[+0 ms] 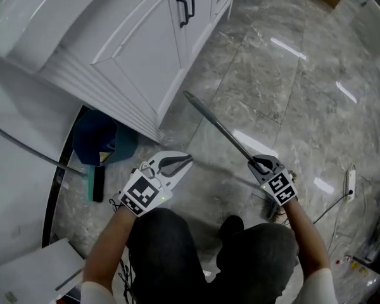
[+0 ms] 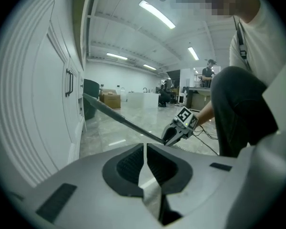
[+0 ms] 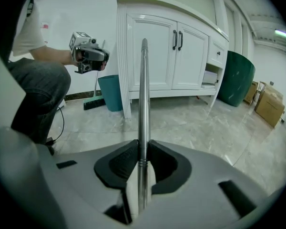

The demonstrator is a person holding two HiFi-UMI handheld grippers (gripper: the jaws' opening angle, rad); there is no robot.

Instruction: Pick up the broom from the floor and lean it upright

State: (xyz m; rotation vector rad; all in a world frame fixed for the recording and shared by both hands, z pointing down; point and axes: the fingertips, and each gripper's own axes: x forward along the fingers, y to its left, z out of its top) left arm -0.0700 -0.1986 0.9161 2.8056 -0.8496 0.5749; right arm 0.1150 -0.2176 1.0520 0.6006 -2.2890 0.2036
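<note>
Nearest, low in the head view: knees in dark trousers (image 1: 177,246), forearms reaching forward above them.

Next out, left gripper (image 1: 185,160) (image 2: 146,149): jaws closed pad to pad with only a hairline slit between, nothing gripped, held clear of everything.

Beside it and well apart, right gripper (image 1: 258,164) (image 3: 143,147): clamped on the broom (image 1: 221,128) (image 3: 143,89), pads pressing both sides of the metal handle (which runs straight up the centre of the right gripper view).

Broom position: visible length of handle all on the far side of the grip, slanting up and away toward the white cabinet (image 1: 145,43), tip close to it. Brush end tucked behind the right wrist, mostly hidden.

Left of the left gripper: blue bin (image 1: 98,138) against the cabinet's end, small brush (image 1: 98,183) on the floor beside it.

Right of the right gripper: cables (image 1: 332,208) on the grey marble floor (image 1: 272,75).

Farther: green bin (image 3: 236,80) past the cabinet's far end, cardboard boxes (image 3: 269,106) beyond that.

Farthest (left gripper view only): people (image 2: 207,70) at benches, too small for detail.
</note>
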